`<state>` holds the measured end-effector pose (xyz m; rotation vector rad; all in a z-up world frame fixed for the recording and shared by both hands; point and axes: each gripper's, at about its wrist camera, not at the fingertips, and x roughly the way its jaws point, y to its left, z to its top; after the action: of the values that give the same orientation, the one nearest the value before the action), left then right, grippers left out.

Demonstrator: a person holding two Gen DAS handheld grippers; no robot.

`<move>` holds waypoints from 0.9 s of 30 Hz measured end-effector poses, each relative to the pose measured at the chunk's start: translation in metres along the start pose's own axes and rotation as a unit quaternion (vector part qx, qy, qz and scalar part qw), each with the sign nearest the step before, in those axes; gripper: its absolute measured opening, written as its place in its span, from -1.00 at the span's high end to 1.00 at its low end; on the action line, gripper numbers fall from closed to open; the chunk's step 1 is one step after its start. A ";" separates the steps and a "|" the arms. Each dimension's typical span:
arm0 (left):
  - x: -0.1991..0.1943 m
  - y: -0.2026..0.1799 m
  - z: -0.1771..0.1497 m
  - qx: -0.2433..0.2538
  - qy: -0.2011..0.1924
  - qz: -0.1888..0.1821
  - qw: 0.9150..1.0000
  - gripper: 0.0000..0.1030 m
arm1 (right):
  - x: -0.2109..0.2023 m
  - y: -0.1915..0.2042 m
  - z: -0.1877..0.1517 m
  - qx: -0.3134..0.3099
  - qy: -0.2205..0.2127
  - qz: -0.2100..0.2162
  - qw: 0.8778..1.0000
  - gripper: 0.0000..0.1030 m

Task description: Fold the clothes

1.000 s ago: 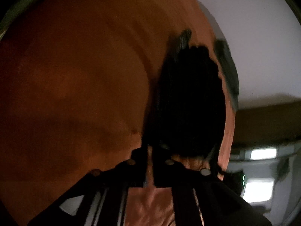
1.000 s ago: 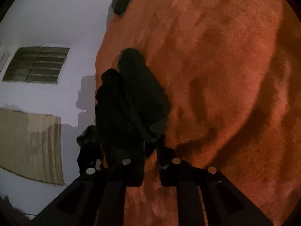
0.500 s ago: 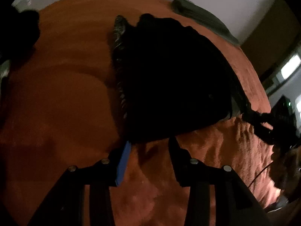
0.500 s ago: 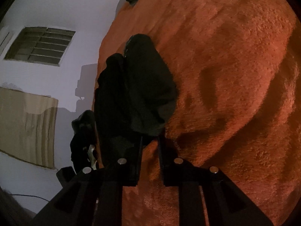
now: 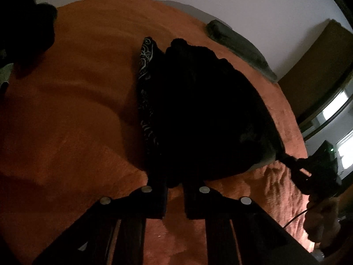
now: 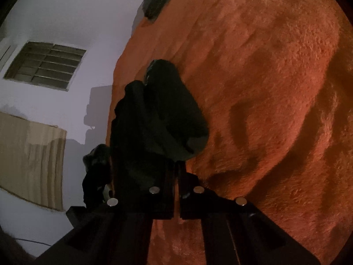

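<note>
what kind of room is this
Probably a bedroom at home: a wide bed under an orange fleece blanket, a dark pillow at the white wall, and a small barred window. A black garment lies on the blanket.

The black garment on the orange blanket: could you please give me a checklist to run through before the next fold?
1. Right gripper shut on a corner of the black garment: ok.
2. Left gripper gripping the near edge: cannot tell; its jaws are closing with the edge between them.
3. Garment lying flat: not ok, it sits in a lump.
4. Patterned cloth separate from the garment: cannot tell.
5. Bare orange blanket beside the garment for folding: ok.
</note>
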<state>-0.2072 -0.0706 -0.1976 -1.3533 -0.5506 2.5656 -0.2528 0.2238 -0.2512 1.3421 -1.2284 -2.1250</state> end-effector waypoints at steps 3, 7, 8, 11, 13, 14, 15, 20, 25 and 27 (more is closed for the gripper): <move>-0.009 0.005 -0.010 0.004 0.000 0.002 1.000 0.80 | -0.014 -0.006 0.010 0.003 -0.034 -0.015 0.999 1.00; -0.014 0.011 -0.012 0.005 0.004 -0.011 1.000 0.80 | -0.032 -0.030 0.032 0.044 -0.053 -0.013 0.998 1.00; -0.014 0.011 -0.010 0.004 0.003 -0.015 1.000 0.80 | -0.033 -0.032 0.032 0.052 -0.046 -0.009 0.998 1.00; -0.006 0.008 -0.007 0.000 0.005 -0.015 1.000 0.79 | -0.026 -0.036 0.021 0.069 -0.013 0.003 0.998 0.92; -0.004 0.010 -0.009 -0.006 0.008 -0.017 1.000 0.78 | -0.014 -0.035 0.008 0.078 0.014 0.027 0.997 0.81; -0.004 0.012 -0.010 -0.010 0.010 -0.018 1.000 0.78 | -0.008 -0.030 0.003 0.075 0.026 0.037 0.996 0.69; -0.004 0.013 -0.011 -0.013 0.011 -0.020 1.000 0.78 | -0.001 -0.024 -0.001 0.064 0.039 0.042 0.996 0.63; -0.004 0.013 -0.012 -0.011 0.012 -0.019 1.000 0.78 | 0.032 0.007 -0.008 0.009 0.080 0.063 0.995 0.63; -0.004 0.013 -0.013 -0.014 0.015 -0.021 1.000 0.78 | 0.021 -0.016 0.007 0.071 0.027 0.003 0.997 1.00; -0.005 0.013 -0.012 -0.016 0.015 -0.022 1.000 0.78 | 0.010 -0.016 0.010 0.060 0.013 0.003 0.998 1.00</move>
<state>-0.1940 -0.0814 -0.2057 -1.3710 -0.6118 2.5076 -0.2636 0.2312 -0.2683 1.4100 -1.3674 -2.0514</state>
